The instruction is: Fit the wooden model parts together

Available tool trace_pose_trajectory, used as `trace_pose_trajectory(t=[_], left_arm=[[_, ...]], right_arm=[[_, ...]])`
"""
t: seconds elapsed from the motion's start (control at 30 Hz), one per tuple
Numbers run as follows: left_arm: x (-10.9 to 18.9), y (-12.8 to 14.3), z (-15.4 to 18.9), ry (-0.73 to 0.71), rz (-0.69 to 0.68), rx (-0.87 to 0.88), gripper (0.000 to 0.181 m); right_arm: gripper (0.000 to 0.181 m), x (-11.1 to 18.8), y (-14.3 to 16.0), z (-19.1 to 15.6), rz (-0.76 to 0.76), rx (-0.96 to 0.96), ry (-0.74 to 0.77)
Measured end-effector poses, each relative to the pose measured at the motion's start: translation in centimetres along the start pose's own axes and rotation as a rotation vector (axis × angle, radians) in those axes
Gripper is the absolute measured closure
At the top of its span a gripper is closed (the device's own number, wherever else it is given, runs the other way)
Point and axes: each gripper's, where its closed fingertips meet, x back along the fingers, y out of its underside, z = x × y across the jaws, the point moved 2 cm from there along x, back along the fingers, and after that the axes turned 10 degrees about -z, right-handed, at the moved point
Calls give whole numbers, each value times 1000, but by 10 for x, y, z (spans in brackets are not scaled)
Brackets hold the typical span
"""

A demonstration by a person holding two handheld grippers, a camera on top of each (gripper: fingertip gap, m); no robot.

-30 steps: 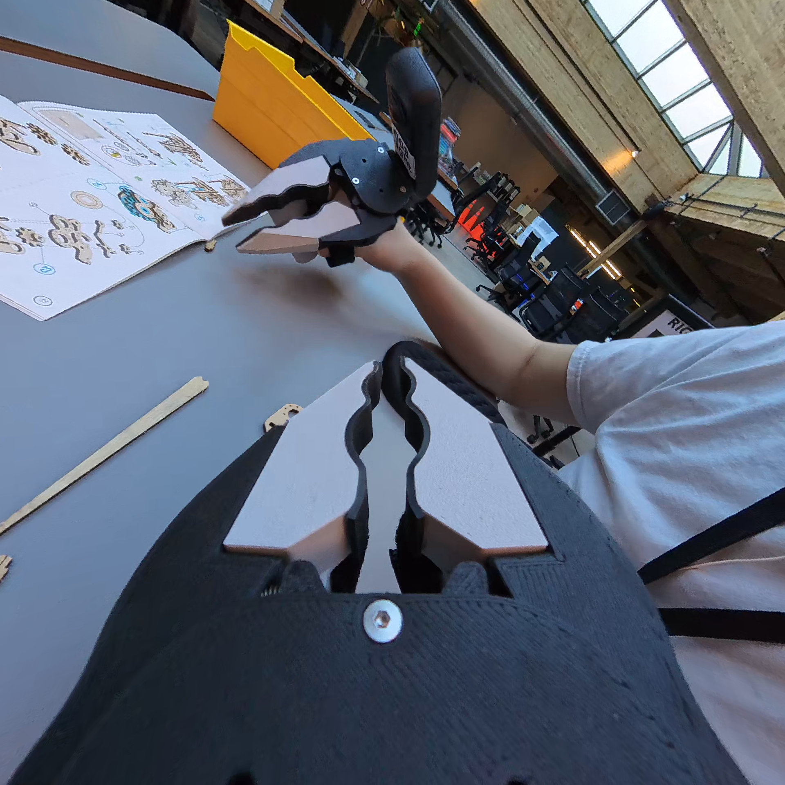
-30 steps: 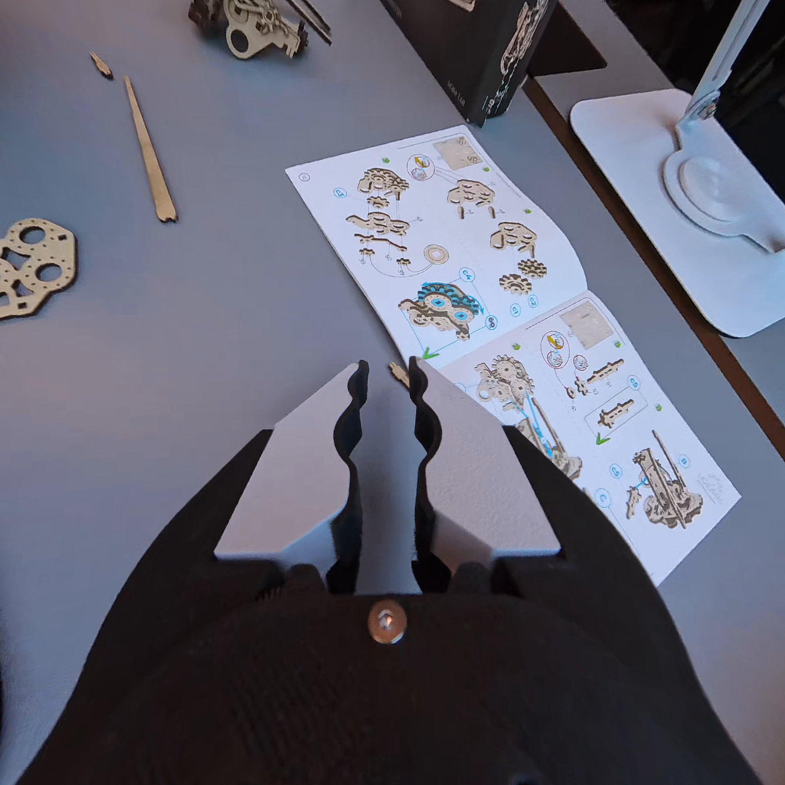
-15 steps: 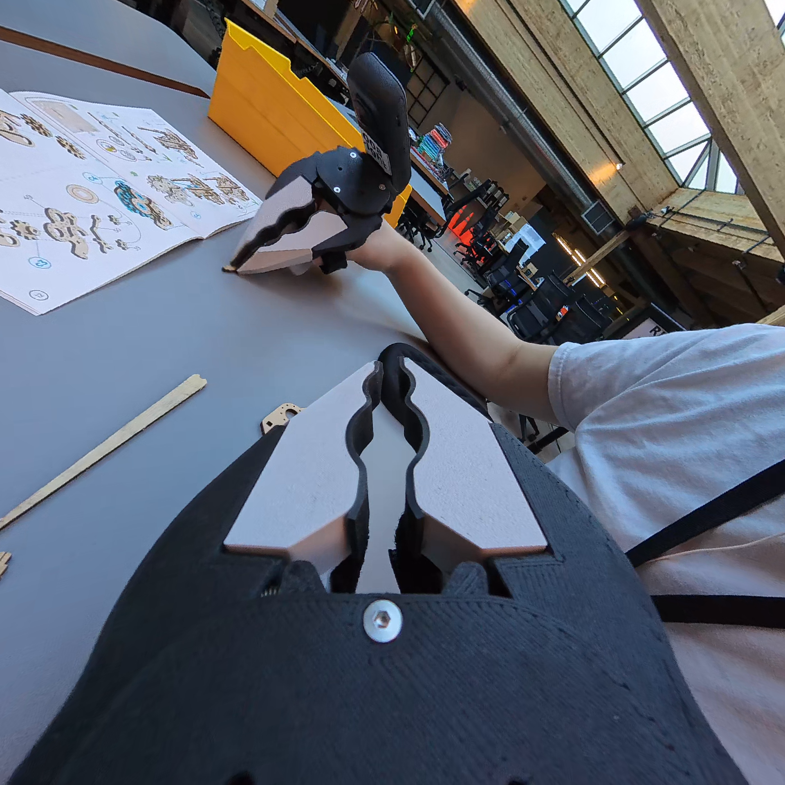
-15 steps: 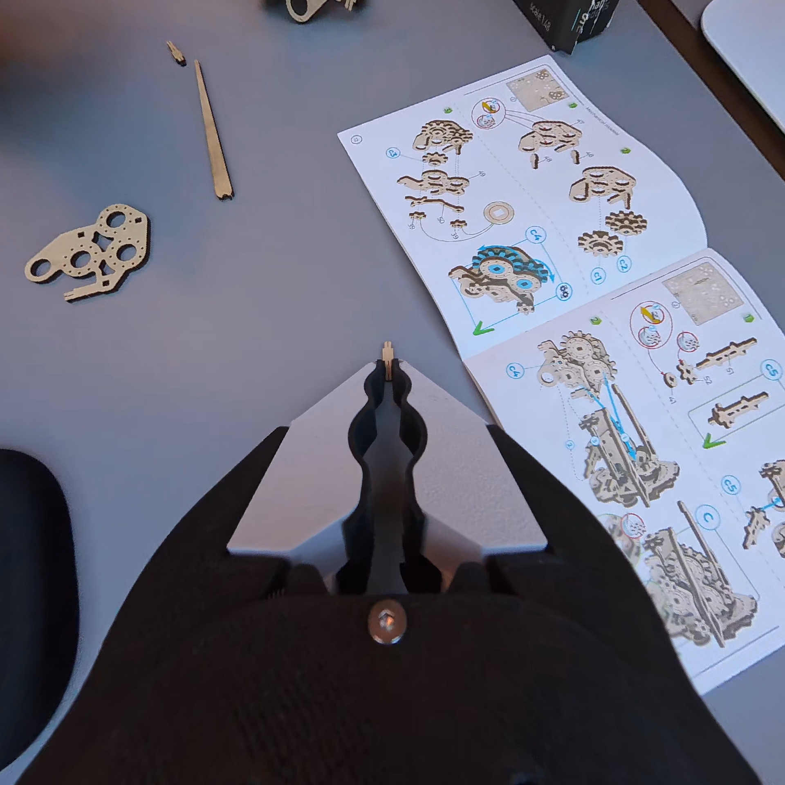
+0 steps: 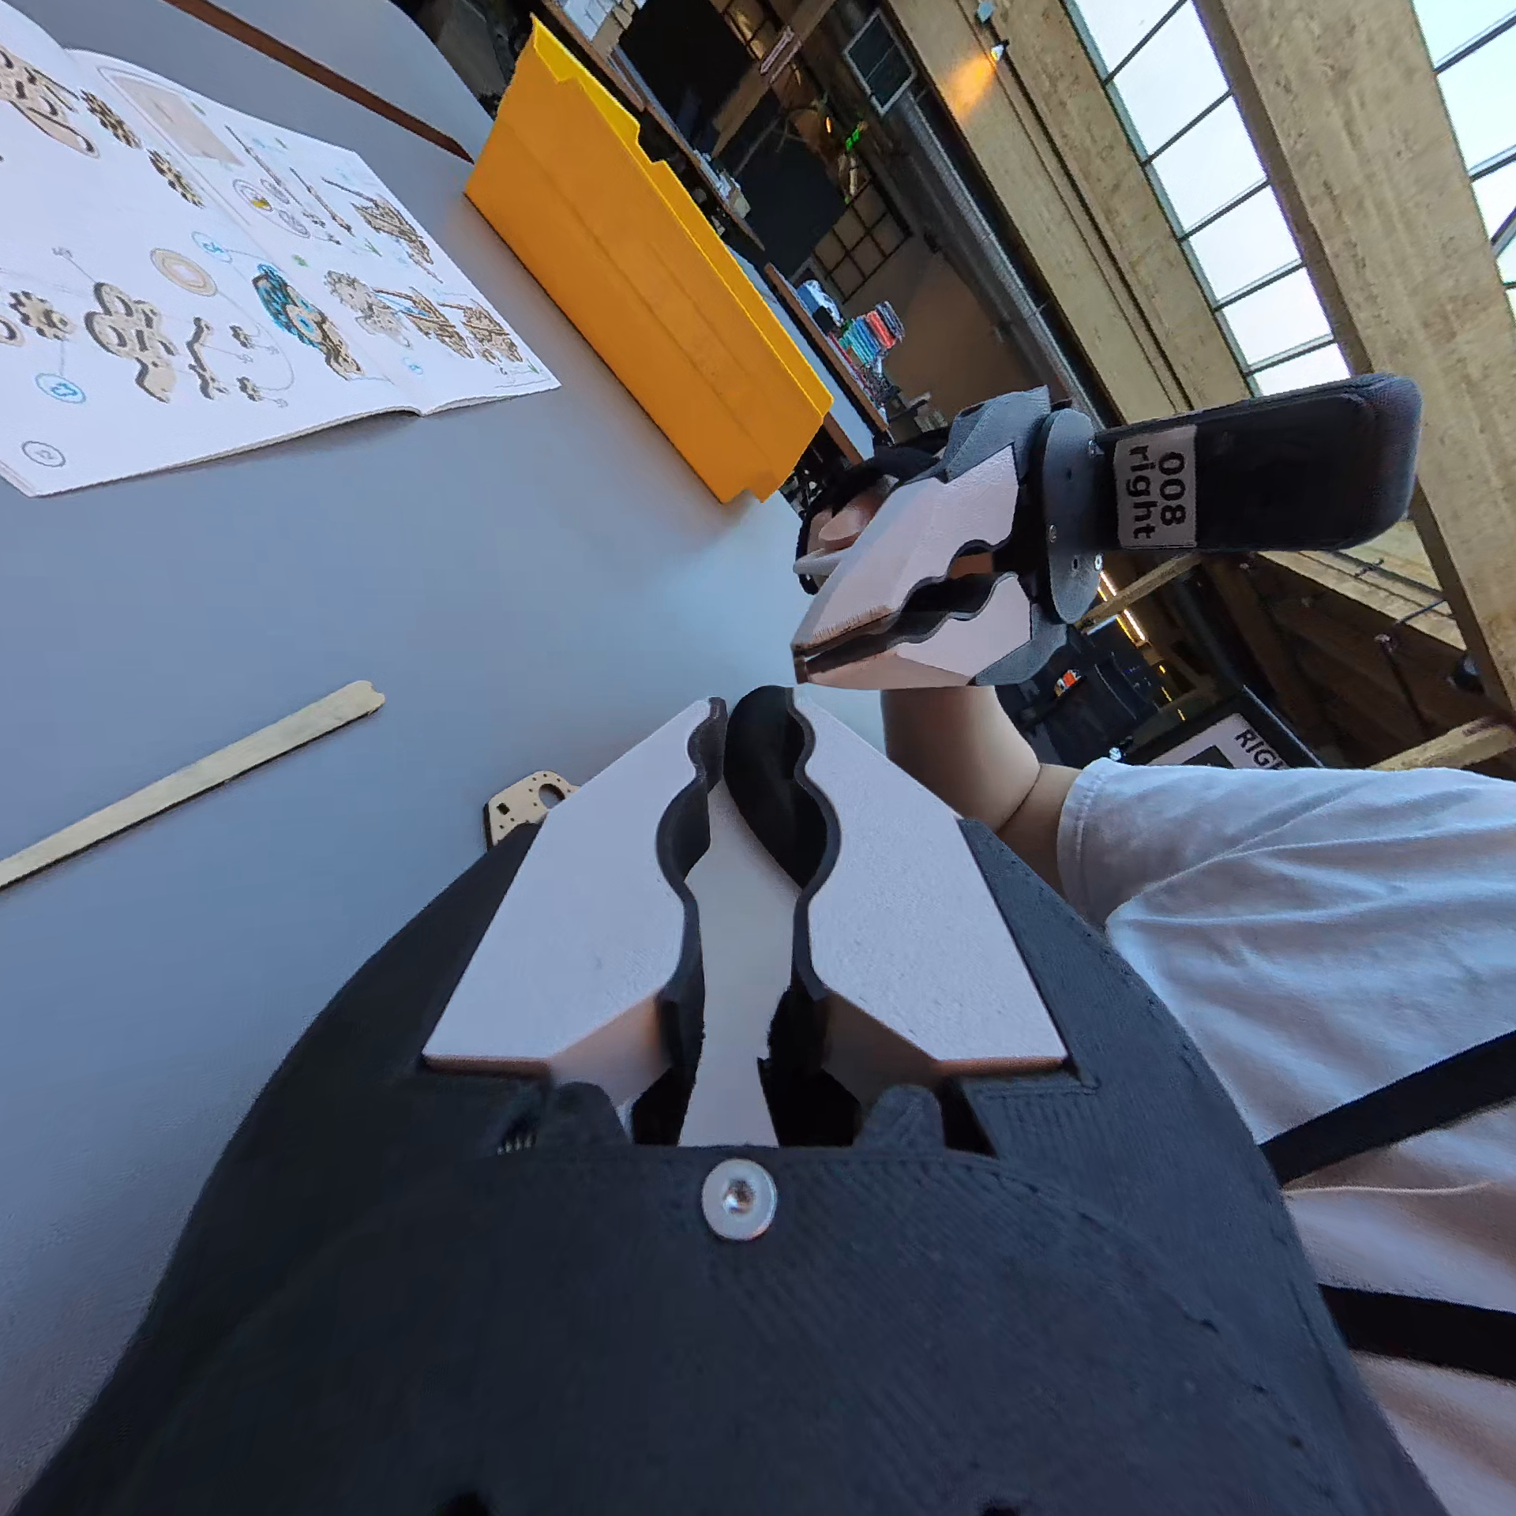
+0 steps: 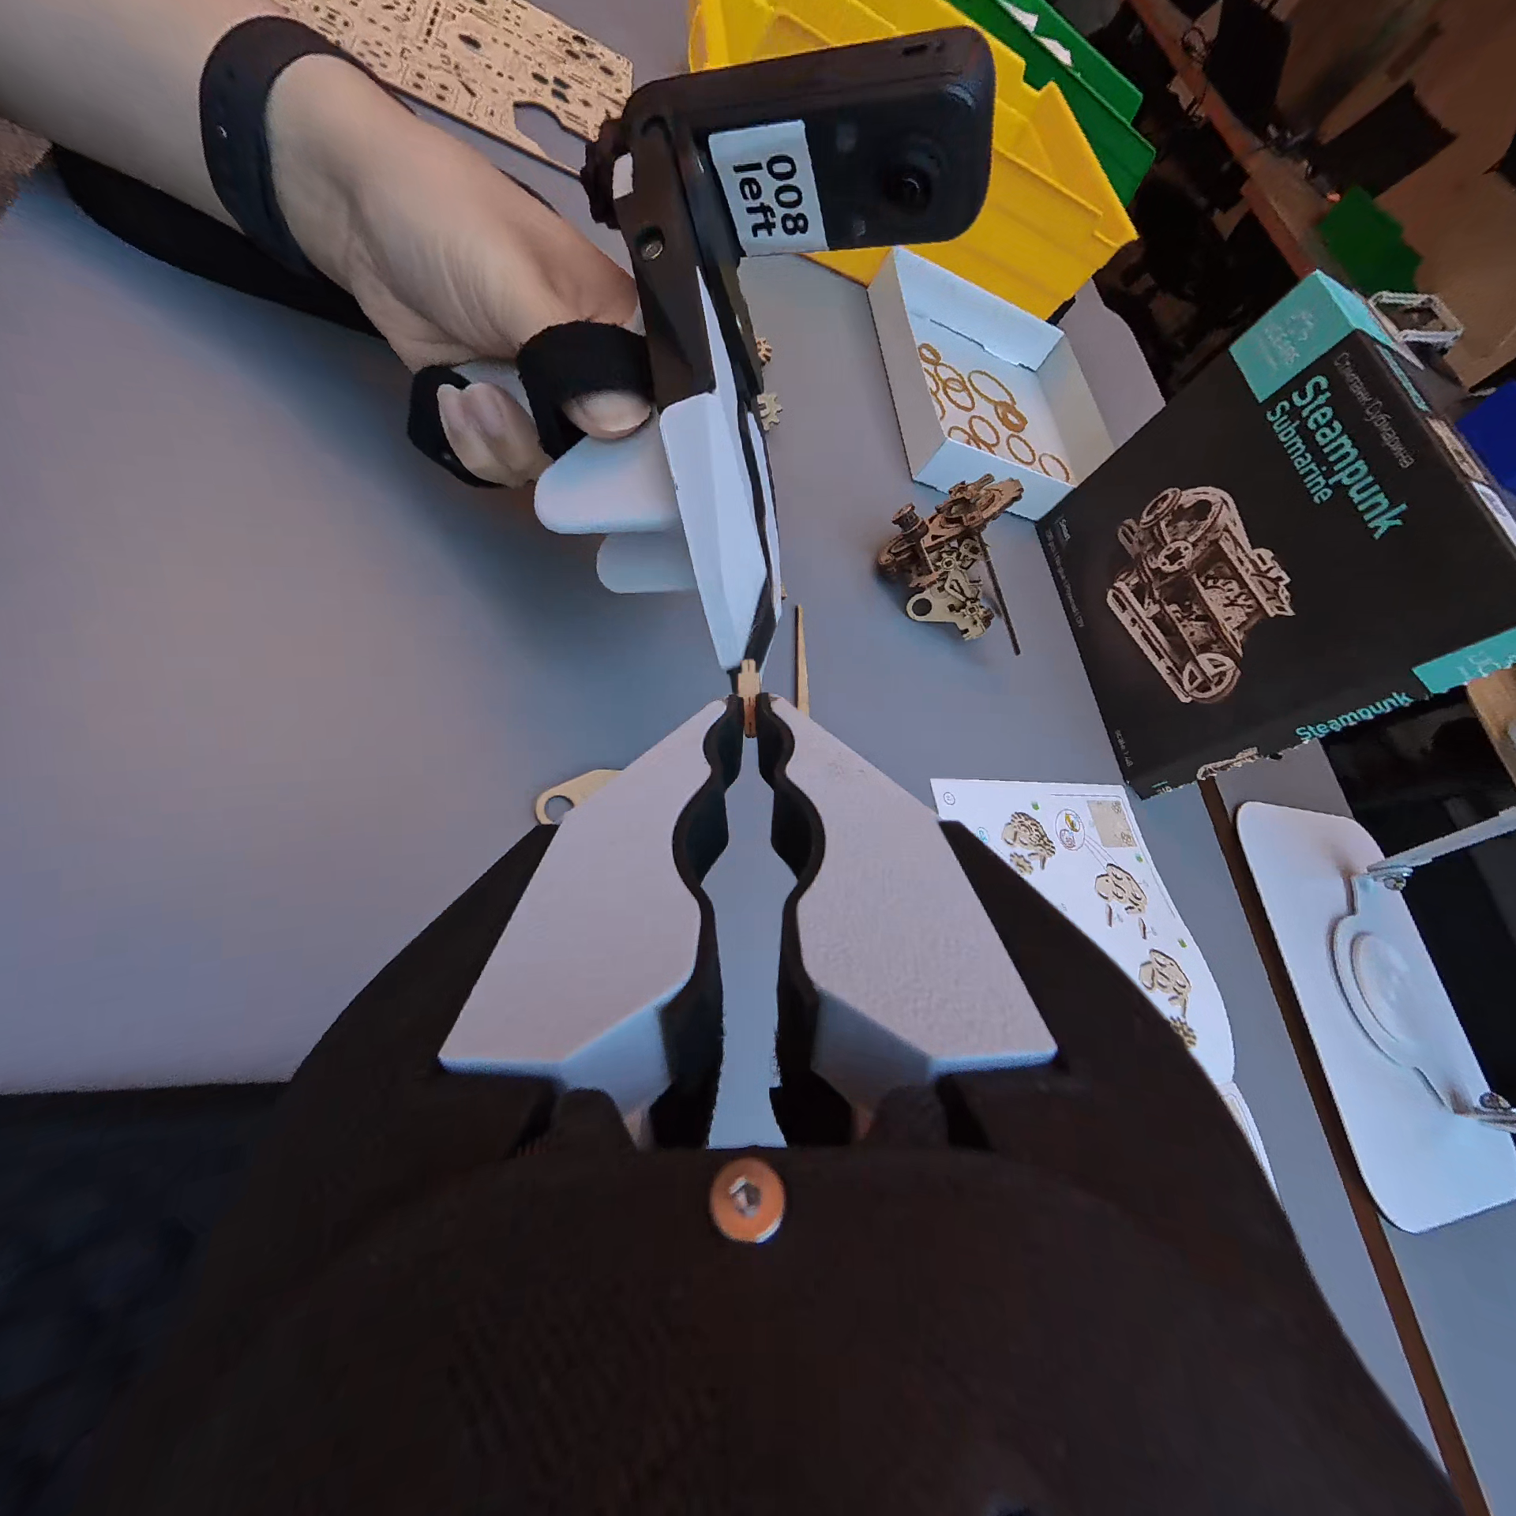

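Observation:
My right gripper (image 6: 748, 704) is shut on a small wooden pin (image 6: 748, 685), which sticks out past its tips. The pin's free end meets the tip of my left gripper (image 6: 745, 656), which hangs point-down just above it. In the left wrist view my left gripper (image 5: 756, 701) is narrowly open with nothing between the fingers, and the right gripper (image 5: 808, 652) hovers shut just beyond it. A flat wooden plate with holes (image 5: 525, 808) lies on the grey table under both. A part-built wooden model (image 6: 952, 558) stands farther back.
A long wooden strip (image 5: 189, 779) and the open instruction booklet (image 5: 205, 287) lie to the left. A yellow bin (image 5: 648, 279), a white box of rings (image 6: 976, 394), a black kit box (image 6: 1280, 558), a cut-out wooden sheet (image 6: 468, 57) and a white lamp base (image 6: 1345, 984) ring the table. The tips of both grippers are at nearly the same place. Both grippers' tips are roughly 20 cm from the part-built wooden model (image 6: 952, 558).
My right gripper shut on the small pin beside the booklet, lifted it and swung it over to my left gripper's tip. The left gripper kept its opening and barely moved.

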Motion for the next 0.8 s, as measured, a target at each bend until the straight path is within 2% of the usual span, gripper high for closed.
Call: trace_pose_trajectory(t=[0.6,0.8], left_arm=[[-1,3,2,25,-27,-5,173],[-1,3,0,6,-31,-10,166]], right_arm=[[179,-5,3,-2,-41,23,14],[179,-4,3,-2,-50,28,28]])
